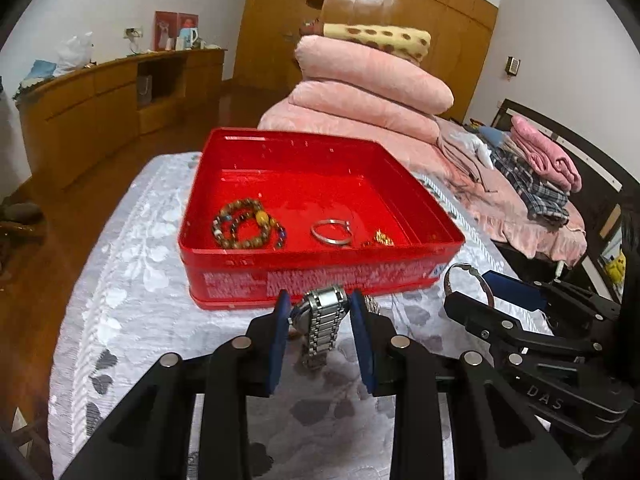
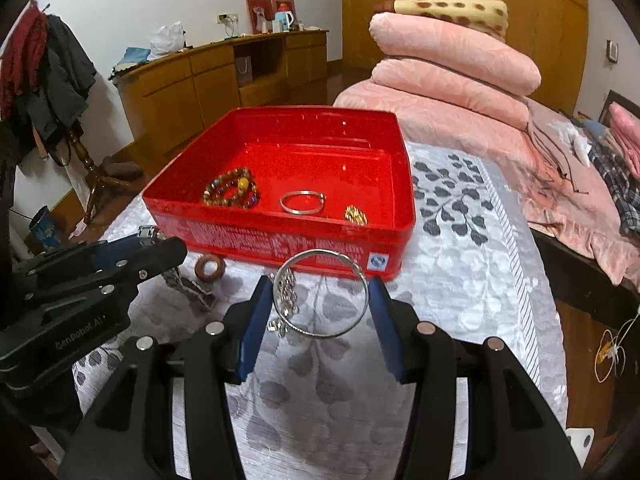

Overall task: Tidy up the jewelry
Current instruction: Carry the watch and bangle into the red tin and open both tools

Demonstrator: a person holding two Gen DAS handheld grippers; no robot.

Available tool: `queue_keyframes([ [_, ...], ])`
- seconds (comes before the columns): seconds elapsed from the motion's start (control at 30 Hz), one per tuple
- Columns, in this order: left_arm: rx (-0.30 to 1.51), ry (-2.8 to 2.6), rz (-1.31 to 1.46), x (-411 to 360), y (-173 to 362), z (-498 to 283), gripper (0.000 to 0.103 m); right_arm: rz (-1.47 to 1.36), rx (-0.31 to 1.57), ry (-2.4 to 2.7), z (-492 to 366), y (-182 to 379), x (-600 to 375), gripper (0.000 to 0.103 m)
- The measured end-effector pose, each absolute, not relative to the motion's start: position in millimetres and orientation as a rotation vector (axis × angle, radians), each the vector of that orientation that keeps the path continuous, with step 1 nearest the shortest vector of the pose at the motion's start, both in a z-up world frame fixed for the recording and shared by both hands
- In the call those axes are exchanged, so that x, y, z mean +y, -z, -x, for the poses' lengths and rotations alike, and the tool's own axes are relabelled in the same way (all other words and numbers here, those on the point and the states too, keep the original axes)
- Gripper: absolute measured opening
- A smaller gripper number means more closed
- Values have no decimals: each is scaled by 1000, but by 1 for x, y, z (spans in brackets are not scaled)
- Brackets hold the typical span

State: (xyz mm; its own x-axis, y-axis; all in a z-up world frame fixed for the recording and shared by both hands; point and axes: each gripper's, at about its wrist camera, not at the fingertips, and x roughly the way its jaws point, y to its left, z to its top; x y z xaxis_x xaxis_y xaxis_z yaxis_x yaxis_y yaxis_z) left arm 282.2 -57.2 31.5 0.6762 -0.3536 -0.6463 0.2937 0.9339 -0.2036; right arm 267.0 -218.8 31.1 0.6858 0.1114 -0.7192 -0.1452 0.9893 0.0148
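Observation:
A red tin box (image 1: pixel 320 280) (image 2: pixel 280 240) stands open on the patterned cloth. It holds a bead bracelet (image 1: pixel 248 226) (image 2: pixel 230 192), a silver bangle (image 1: pixel 330 232) (image 2: pixel 302 202) and a gold piece (image 1: pixel 380 238) (image 2: pixel 355 215). My left gripper (image 1: pixel 322 312) is shut on a steel watch (image 1: pixel 322 320), held just in front of the box; its band hangs down. My right gripper (image 2: pixel 320 300) is shut on a silver bangle with charms (image 2: pixel 320 294), also in front of the box. A brown ring (image 2: pixel 209 268) lies on the cloth.
The table has a white cloth with grey leaves (image 2: pixel 460 240). A bed with stacked pink quilts (image 1: pixel 360 88) lies behind and to the right. A wooden sideboard (image 1: pixel 100 100) runs along the left wall. A coat stand (image 2: pixel 60 80) is at far left.

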Motion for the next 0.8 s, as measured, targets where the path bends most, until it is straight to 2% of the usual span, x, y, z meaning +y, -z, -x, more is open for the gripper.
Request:
queue_keyframes([
  [0.43, 669, 351, 126, -44, -59, -298, 30, 49, 757, -175, -291, -58, -214, 48],
  [0.8, 650, 334, 155, -47, -73, -352, 30, 32, 770, -193, -338, -68, -210, 48],
])
